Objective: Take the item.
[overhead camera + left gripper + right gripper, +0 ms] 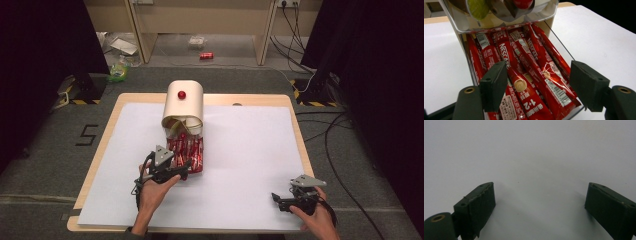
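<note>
Left hand-held gripper [537, 87] hovers with jaws spread wide and gripping nothing, above red coffee sticks [524, 75] lying in a clear drawer [187, 155] on the table [250, 150]. Their long axes run along the drawer, pointing from the gripper toward the cream dispenser [183, 107]. Right hand-held gripper [281, 201] rests apart, jaws wide, empty.
</note>
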